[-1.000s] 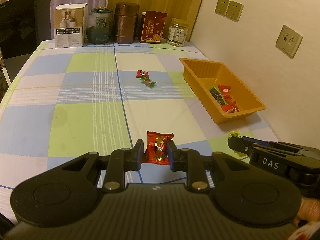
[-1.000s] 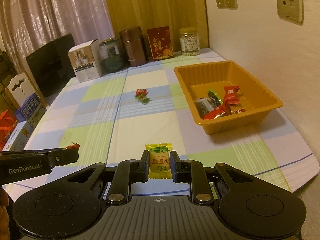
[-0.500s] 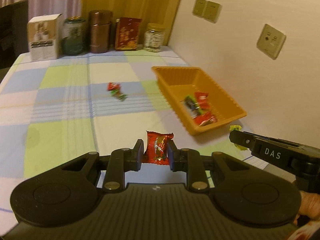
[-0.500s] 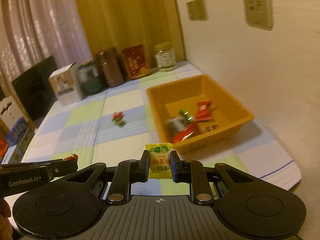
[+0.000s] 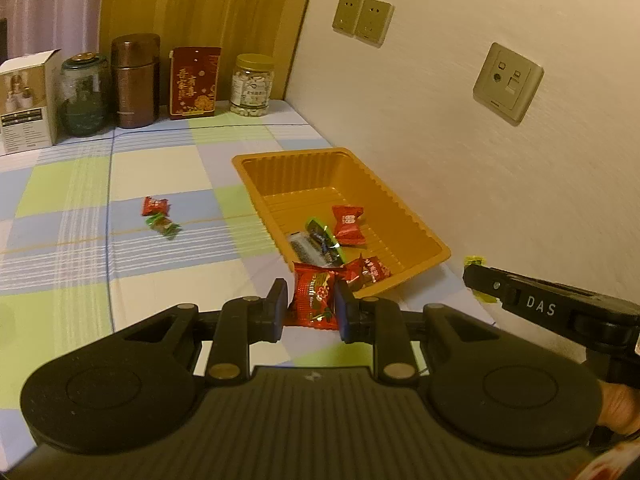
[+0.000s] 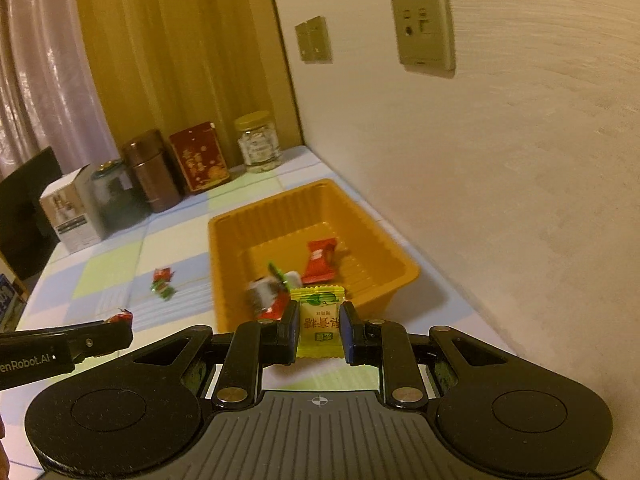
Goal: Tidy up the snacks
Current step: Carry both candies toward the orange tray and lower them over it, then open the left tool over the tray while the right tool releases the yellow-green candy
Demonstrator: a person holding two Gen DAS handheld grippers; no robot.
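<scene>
The left claw (image 5: 311,307) is closed on a red snack packet (image 5: 314,296), which stands between its two fingers in the lower middle of the left wrist view, just in front of the near corner of the orange tray (image 5: 404,211). The right claw (image 6: 319,332) is closed in the same way on a yellow candy packet (image 6: 320,326), in the lower middle of the right wrist view, close to the near wall of the same tray (image 6: 394,254). In the tray lie already some wrapped snacks, among them a red candy (image 5: 349,225) and a green one (image 5: 322,237). Two small candies (image 5: 160,218) lie on the checked counter (image 5: 72,216), left of the tray in the left wrist view, so the task seems only partly done. I judge that both packets are very light, soft and a little slippery, because they are thin foil pillows; a strong squeeze can crush what is inside. It is best to hold them across the flat middle, as now, not at the crimped ends. For the loose candies the fingers probably must come low to the cloth and pinch the body. Along the top of the view stand a white box (image 5: 26,100), jars and a red tin (image 5: 195,82).
</scene>
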